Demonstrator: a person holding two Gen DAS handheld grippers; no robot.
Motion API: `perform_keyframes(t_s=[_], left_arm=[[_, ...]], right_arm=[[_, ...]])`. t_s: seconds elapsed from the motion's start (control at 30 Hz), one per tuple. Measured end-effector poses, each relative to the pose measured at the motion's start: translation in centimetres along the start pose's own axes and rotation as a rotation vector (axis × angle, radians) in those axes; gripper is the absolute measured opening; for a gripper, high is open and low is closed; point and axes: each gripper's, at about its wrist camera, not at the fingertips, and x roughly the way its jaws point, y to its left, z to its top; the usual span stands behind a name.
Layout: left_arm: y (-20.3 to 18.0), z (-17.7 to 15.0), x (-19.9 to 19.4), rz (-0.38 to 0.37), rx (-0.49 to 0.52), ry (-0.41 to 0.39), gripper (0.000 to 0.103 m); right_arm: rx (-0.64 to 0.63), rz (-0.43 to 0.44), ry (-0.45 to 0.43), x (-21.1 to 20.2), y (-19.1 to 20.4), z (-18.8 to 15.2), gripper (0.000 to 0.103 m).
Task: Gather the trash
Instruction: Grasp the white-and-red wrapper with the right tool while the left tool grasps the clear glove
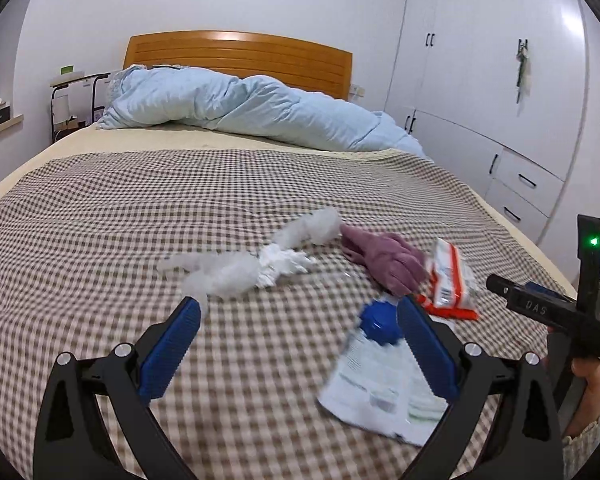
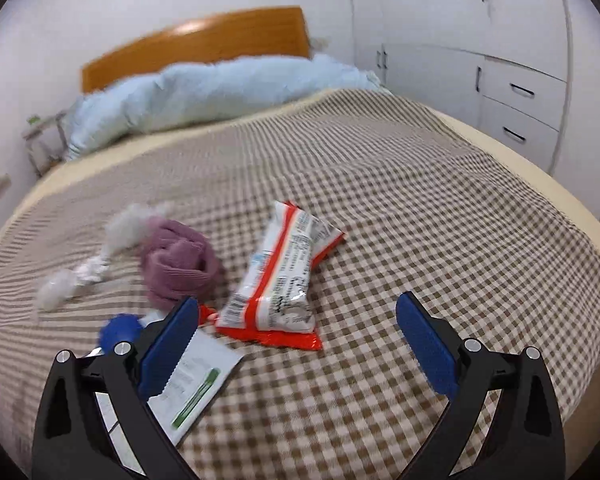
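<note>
Trash lies on a checked bedspread (image 1: 140,208). White stuffing and crumpled tissue (image 1: 256,260) (image 2: 84,268) sit mid-bed. A purple sock (image 1: 384,258) (image 2: 180,268) lies beside an orange-and-white snack wrapper (image 1: 448,276) (image 2: 280,276). A white pouch with a blue cap (image 1: 380,372) (image 2: 188,380) is nearest. My left gripper (image 1: 300,312) is open above the bedspread, its right finger over the pouch's cap. My right gripper (image 2: 298,308) is open, just short of the wrapper. The right gripper's body (image 1: 556,312) shows in the left wrist view.
A light blue duvet (image 1: 236,104) is heaped against the wooden headboard (image 1: 240,56). White wardrobes and drawers (image 1: 492,92) line the right wall. A small side table (image 1: 76,92) stands left of the bed. The bed's right edge (image 2: 572,208) drops off nearby.
</note>
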Motion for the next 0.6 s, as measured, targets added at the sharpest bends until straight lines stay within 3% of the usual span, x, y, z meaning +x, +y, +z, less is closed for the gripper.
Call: perform_keyframes(t_s=[0.37,0.57,0.6], left_arm=[[2.6,2.1,4.5,0.033,-0.024,0.050,0.095],[3.6,2.8,7.2,0.035,-0.047,0.110,0.095],[3.8,2.9,7.6,0.040,-0.054,0.118,0.095]], right_arm=[[-0.007,-0.077,0.136,5.8,2.0,-0.3,0.095],[-0.002,-0.023,0.189,7.5,2.0,-0.9,0.095],[0.013,-0.010,0.194,7.6,1.7,-1.0,0.088]])
